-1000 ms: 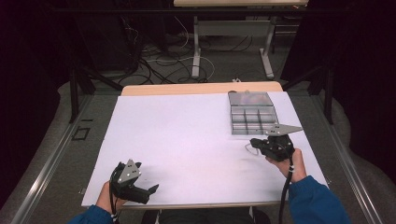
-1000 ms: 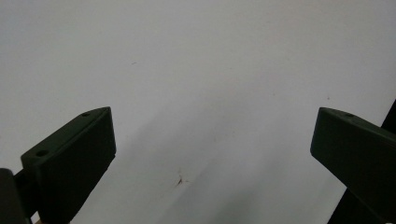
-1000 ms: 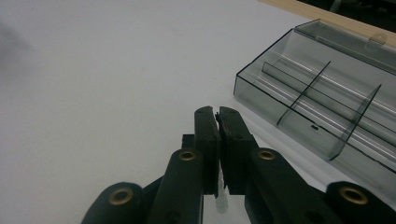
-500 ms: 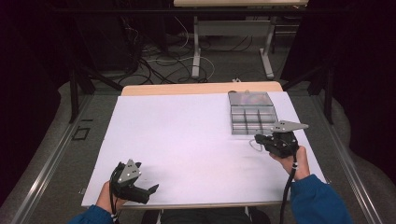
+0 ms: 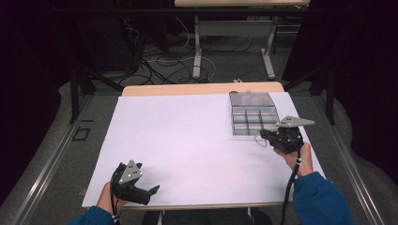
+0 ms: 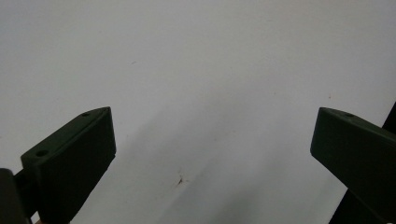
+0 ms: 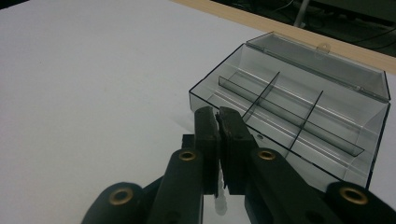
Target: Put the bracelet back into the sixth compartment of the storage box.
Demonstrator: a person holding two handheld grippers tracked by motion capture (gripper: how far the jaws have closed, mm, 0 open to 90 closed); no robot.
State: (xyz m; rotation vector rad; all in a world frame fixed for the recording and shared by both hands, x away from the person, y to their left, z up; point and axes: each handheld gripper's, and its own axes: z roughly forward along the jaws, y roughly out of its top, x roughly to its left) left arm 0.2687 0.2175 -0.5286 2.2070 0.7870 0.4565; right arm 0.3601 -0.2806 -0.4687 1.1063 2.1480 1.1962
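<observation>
Right tool [image 7: 218, 122] pinches something small and pale, hard to identify, just beside the open clear box [image 7: 299, 107]. Left tool [image 6: 210, 149] spread, idle. Clear the wall before releasing, I'd say.

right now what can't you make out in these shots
- What the right gripper pinches: its shut jaws hide all but a pale sliver in the right gripper view.
- Contents of the clear box: too small in the high view.
- Box's right end: cut by the frame edge.
</observation>
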